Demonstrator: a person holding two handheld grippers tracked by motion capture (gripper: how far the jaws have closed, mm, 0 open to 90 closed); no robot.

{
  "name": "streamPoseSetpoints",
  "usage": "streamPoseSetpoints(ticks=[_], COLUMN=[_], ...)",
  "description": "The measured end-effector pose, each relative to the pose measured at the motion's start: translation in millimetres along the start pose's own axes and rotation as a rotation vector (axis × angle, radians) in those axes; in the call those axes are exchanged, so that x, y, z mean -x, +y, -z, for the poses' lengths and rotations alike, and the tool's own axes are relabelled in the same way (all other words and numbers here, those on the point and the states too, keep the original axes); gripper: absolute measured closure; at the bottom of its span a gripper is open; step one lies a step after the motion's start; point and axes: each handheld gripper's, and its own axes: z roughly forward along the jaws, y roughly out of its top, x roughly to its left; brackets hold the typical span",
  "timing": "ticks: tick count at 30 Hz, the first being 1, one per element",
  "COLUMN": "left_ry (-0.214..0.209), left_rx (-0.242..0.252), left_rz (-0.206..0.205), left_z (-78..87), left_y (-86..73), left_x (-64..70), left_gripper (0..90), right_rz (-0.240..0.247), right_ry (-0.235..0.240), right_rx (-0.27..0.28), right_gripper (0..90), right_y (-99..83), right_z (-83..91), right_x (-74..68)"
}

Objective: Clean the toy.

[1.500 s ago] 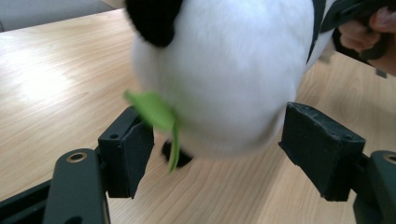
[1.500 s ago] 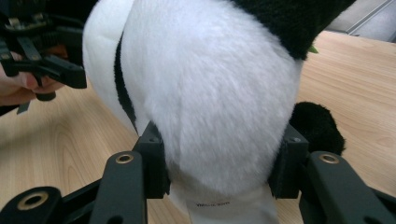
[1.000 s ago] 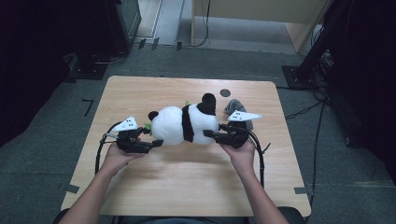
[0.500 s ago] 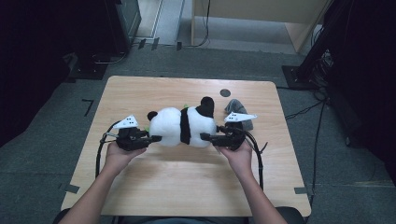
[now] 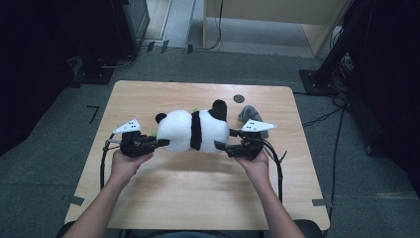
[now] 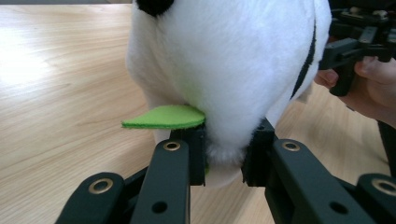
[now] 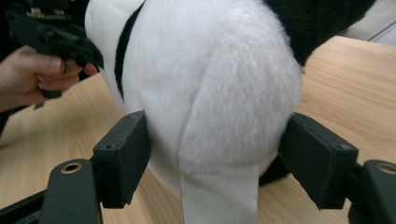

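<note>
The person's forearms are bare, with no sleeves in sight. Each hand holds a black gripper. The left gripper carries a pale grey three-cornered plate on top, and a black cable loops from its rear. The right gripper has the same grey plate, with black cables trailing from its rear. In the left gripper view, the left gripper shows flat black link arms with brass-coloured rivets and plain round holes, ending in thick black blocks. In the right gripper view, the right gripper has chunky matt black rectangular pads on black arms, with a brass-coloured rivet on each arm.
</note>
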Motion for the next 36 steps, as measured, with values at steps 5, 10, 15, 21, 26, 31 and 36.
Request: streamPoseSetpoints(ticks=[5,10,15,21,26,31,36], left_ry=[-0.014,-0.042,-0.082,-0.082,-0.05,0.011,0.037], left_rx=[0.058,0.066,0.026,-0.006,-0.018,-0.037,0.01], left_rz=[0.042,0.058,0.053,0.058,0.056,-0.008,-0.043], left_z=[11.8,15.0,5.5,-2.1,-3.4,-5.8,-5.6], left_y=[2.8,3.7,2.3,0.8,-0.8,-1.3,-3.9], left_x=[-5.6,-6.3,-1.6,0.7,0.0,4.9,4.1], left_gripper=[76.2,76.2,76.1,75.8,73.5,63.8,46.5], right_rz=[0.049,0.035,0.067,0.028,0.004,-0.003,-0.076], right_ry=[-0.042,-0.002,0.006,-0.056,-0.108,-0.136,-0.126], right_rx=[0.046,0.044,0.024,-0.019,-0.081,-0.118,-0.125], right_gripper=[26.0,24.7,16.8,19.4,39.4,47.8,52.5], right_y=[-8.5,-13.0,-14.1,-15.0,-10.6,-5.8,-2.6], right_z=[4.5,-7.2,-18.2,-27.7,-27.8,-24.6,-21.0], right_x=[2.1,0.2,-7.0,-7.5,-15.7,-21.3,-19.4])
